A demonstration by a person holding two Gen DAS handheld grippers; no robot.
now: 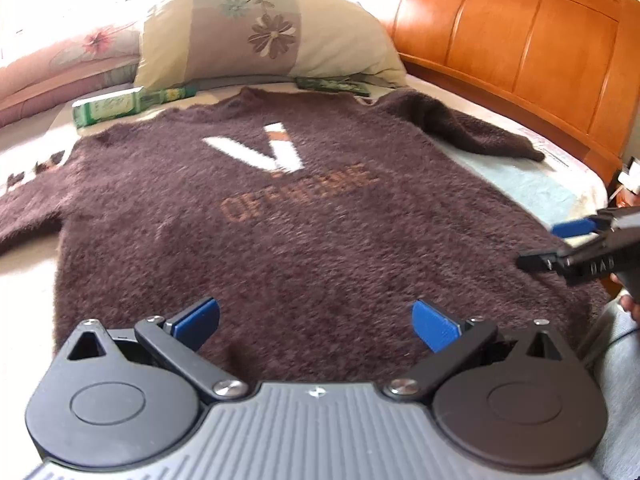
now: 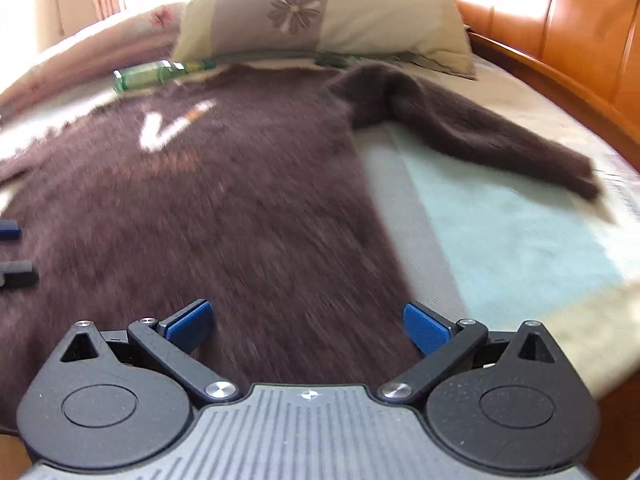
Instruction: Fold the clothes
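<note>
Brown sweater (image 1: 280, 216) lies flat, front up, on the bed (image 2: 520, 248), sleeves spread. No fold made. Left claw (image 1: 316, 320) and right claw (image 2: 308, 322) both apart, empty, above hem.

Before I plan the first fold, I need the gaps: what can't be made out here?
- Fuzzy brown sweater: its hem is hidden behind the left gripper in the left wrist view; its left sleeve is cut by the frame edge.
- Orange chest lettering: blurred, unreadable.
- Green package by the floral pillow: label too small.
</note>
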